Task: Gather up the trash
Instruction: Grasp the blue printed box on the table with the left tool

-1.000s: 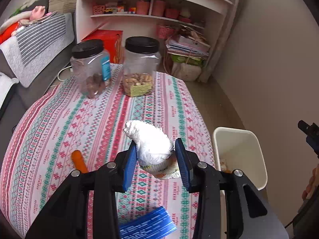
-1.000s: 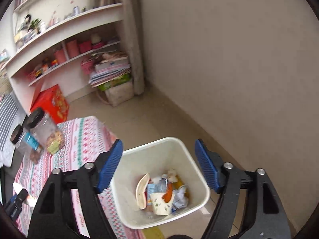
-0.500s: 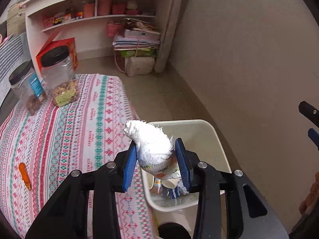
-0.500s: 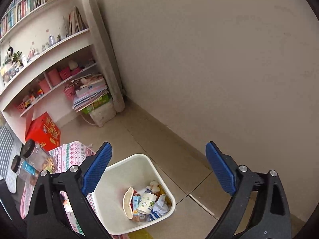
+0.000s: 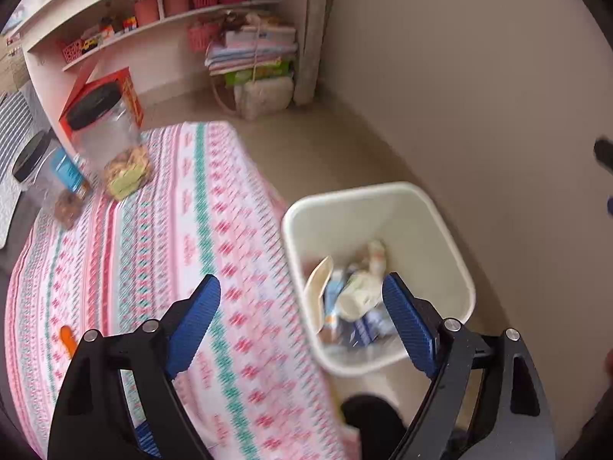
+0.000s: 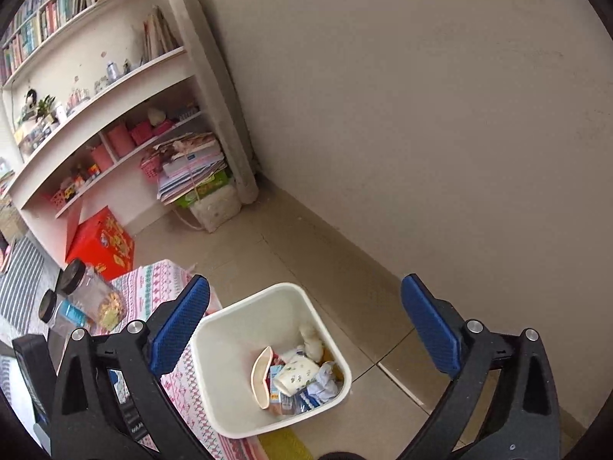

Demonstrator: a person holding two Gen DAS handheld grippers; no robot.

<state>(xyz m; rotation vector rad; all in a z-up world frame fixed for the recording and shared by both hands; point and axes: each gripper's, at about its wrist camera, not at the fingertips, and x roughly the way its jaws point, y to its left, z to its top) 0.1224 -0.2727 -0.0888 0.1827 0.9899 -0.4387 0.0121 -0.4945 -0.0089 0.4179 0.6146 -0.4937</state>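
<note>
A white waste bin point(image 5: 452, 226) stands on the floor beside the table and holds several pieces of trash, among them a paper cup point(image 5: 356, 295) and a crumpled white wad point(image 5: 375, 253). My left gripper point(image 5: 300, 306) is open and empty, above the table edge and the bin. My right gripper point(image 6: 306, 318) is open and empty, held high over the bin point(image 6: 230, 345); the cup point(image 6: 297, 373) and the white wad point(image 6: 312, 343) lie inside. An orange piece point(image 5: 67, 339) lies on the patterned tablecloth point(image 5: 172, 237) at the left.
Two black-lidded clear jars point(image 5: 107, 142) stand at the table's far end. A red box point(image 6: 101, 243), shelves point(image 6: 115, 115) and a stack of papers point(image 6: 191, 168) lie beyond. A beige wall point(image 6: 421, 115) runs along the right of the bin.
My left gripper has opened and the white crumpled wad it held is now in the bin. The left view has swung back towards the table. My right gripper has risen slightly.
</note>
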